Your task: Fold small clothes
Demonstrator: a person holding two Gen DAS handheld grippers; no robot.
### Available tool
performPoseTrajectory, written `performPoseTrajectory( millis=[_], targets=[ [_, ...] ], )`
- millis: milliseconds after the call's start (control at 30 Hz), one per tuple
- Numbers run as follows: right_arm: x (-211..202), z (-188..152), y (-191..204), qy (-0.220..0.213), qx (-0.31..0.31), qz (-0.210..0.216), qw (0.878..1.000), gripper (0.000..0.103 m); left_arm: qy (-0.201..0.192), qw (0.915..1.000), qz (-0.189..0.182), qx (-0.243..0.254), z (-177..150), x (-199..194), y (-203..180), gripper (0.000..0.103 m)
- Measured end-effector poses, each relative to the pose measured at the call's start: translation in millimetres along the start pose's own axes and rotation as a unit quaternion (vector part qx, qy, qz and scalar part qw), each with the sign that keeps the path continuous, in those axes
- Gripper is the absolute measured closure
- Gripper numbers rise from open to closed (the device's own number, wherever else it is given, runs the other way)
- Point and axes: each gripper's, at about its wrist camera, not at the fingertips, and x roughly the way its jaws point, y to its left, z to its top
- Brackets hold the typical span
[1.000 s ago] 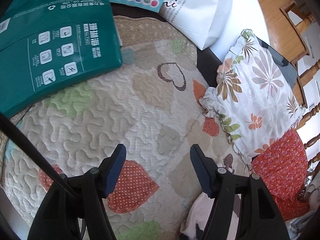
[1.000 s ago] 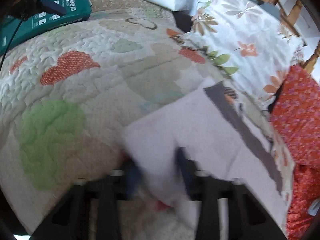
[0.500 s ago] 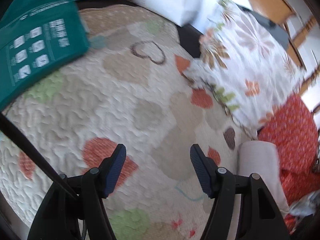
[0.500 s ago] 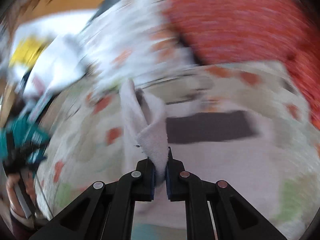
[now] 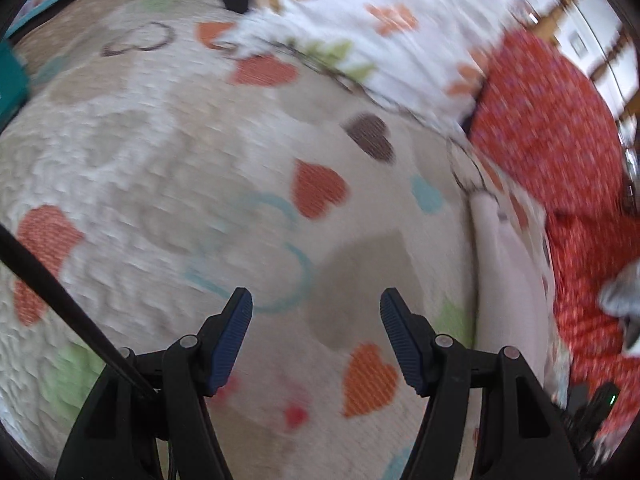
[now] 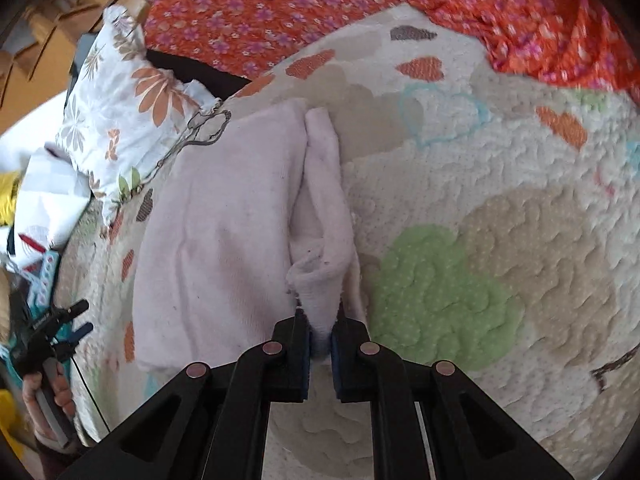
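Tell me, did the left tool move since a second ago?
Yes. The left tool swung right: the teal box slid off the view's left edge, while the red floral cloth and pale pink fleece garment came in.

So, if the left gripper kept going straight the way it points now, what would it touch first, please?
Probably just the quilt: the open left gripper has nothing between its fingers, and the pink garment lies off to its right, though blur makes depth unclear.

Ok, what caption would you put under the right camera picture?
Right gripper pinching a fold of the fluffy pale pink garment on the heart-patterned quilt.
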Motion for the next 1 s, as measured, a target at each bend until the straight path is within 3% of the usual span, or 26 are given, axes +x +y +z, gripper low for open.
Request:
performPoseTrajectory(
  millis=[100,200,367,533,667,833,867,900,1000],
  targets=[
    [-5.9,0.8,-1.6,0.0,-0.025,-0.024,0.999,0.089,0.012,0.999,-0.011,0.041,-13.3,4.0,-26.8,0.038],
    [-28.3,8.7,-12.3,-0.019,-0.021,-0.029,0.999,0.076,0.019,0.9958,-0.017,0.087,-27.9,5.9,-54.3,0.038],
    [-52.9,27.7,-23.9,-0.05,-0.009,-0.011,0.999,0.076,0.027,0.9918,-0.015,0.124,-39.1,10.4,-74.9,0.038],
    [-29.1,41.9,-20.9,-0.016,0.001,0.048,0.999,0.076,0.03,0.9921,-0.017,0.121,-41.2,12.9,-77.1,0.037],
    [-12.4,48.7,-13.4,-0.014,-0.005,0.072,0.997,0.075,0.035,0.9929,-0.013,0.113,-40.4,15.5,-77.6,0.037],
    [24.8,60.5,-7.5,0.024,0.001,0.09,0.996,0.074,0.042,0.9921,-0.014,0.118,-40.5,22.4,-83.8,0.037],
    [32.3,60.1,-7.0,0.035,0.005,0.105,0.994,0.075,0.042,0.9916,-0.013,0.121,-41.2,23.8,-86.0,0.037],
    [40.2,58.4,-6.2,0.05,0.01,0.129,0.99,0.093,0.044,0.9912,-0.013,0.124,-41.9,24.9,-87.6,0.037],
    [41.3,56.5,-0.3,0.047,0.002,0.123,0.991,0.096,0.05,0.99,-0.017,0.131,-43.3,28.6,-93.7,0.037]
  ],
)
